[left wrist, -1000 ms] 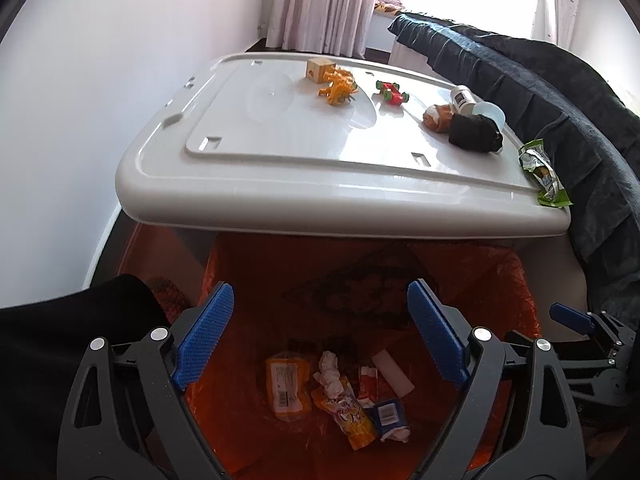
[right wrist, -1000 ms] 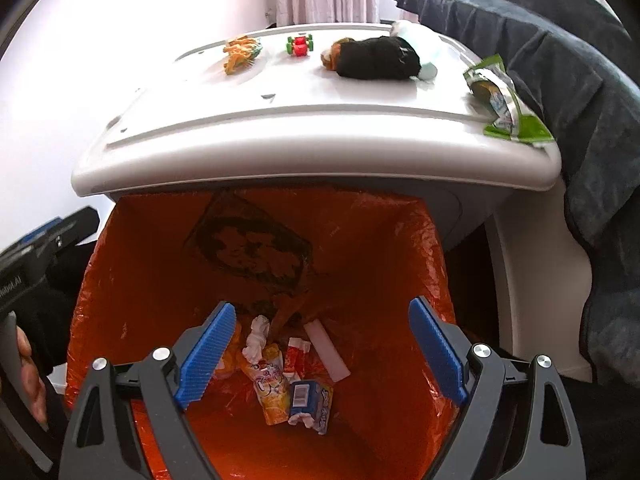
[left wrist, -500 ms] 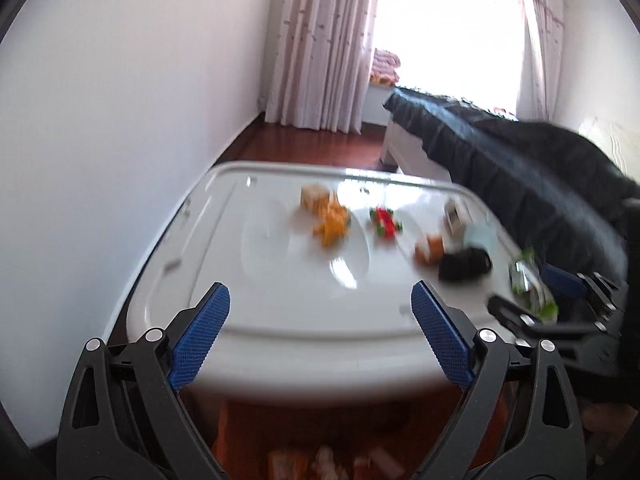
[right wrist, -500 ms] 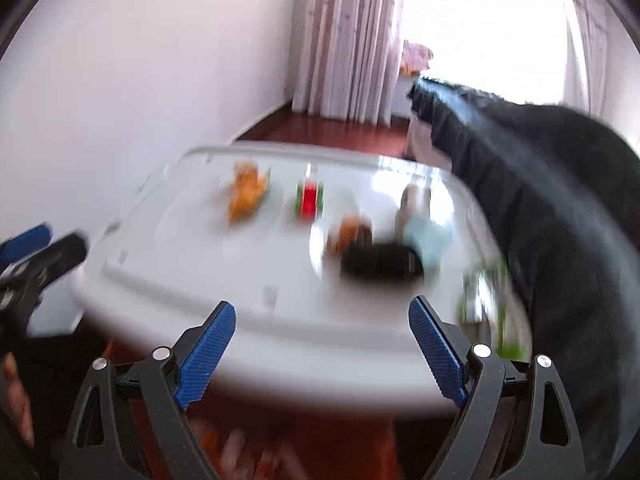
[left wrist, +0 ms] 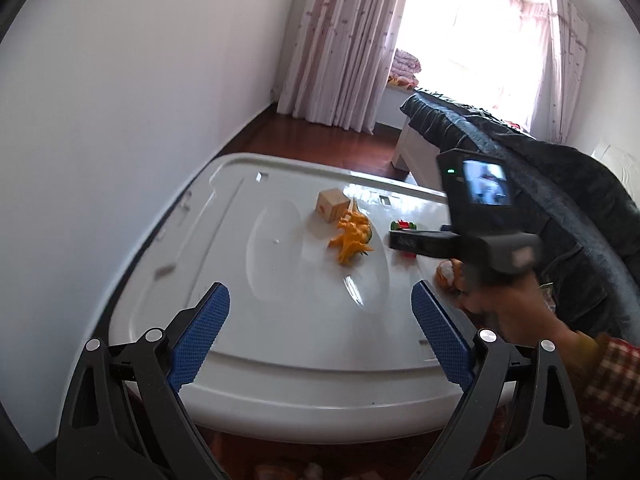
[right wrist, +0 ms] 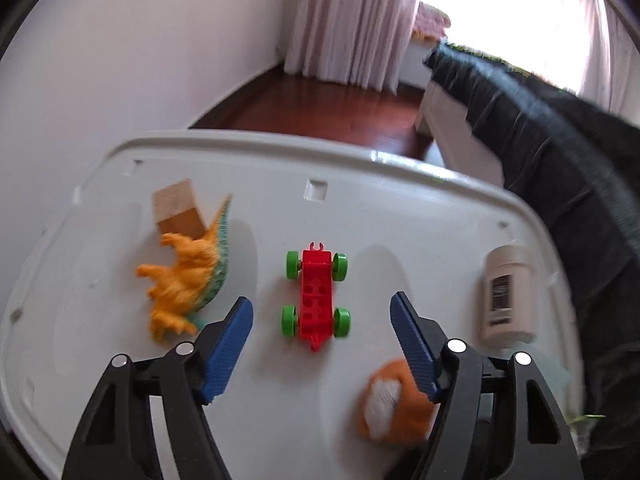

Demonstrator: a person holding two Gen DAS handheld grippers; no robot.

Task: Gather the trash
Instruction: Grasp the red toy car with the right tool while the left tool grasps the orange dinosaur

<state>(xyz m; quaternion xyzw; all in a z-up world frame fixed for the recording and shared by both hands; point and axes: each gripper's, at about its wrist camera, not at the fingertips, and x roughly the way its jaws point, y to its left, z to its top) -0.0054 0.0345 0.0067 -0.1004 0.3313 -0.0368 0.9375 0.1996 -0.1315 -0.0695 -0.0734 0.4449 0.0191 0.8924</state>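
My right gripper (right wrist: 320, 304) hovers over the white lid (right wrist: 400, 216). Its jaws are closing, and a red toy car (right wrist: 316, 296) with green wheels shows between the blue fingertips with neither pad on it. My left gripper (left wrist: 320, 292) hangs open and empty above the lid's near part (left wrist: 280, 300). From there I see a hand holding the right gripper's body (left wrist: 480, 240) out over the toys. The orange trash bag (left wrist: 312, 470) is only a blurred strip at the bottom edge. A thin green sliver (right wrist: 588, 417) shows at the lid's right edge.
On the lid lie an orange dinosaur (right wrist: 188, 276), a wooden block (right wrist: 178, 210), a white bottle (right wrist: 508, 292) on its side and an orange-and-white plush (right wrist: 394, 400). A dark blanket (right wrist: 560, 160) borders the right side and a white wall the left.
Both grippers have come up from over the orange trash bag to above the lid. The right one has swung forward over the toys, and its jaws stand narrower.
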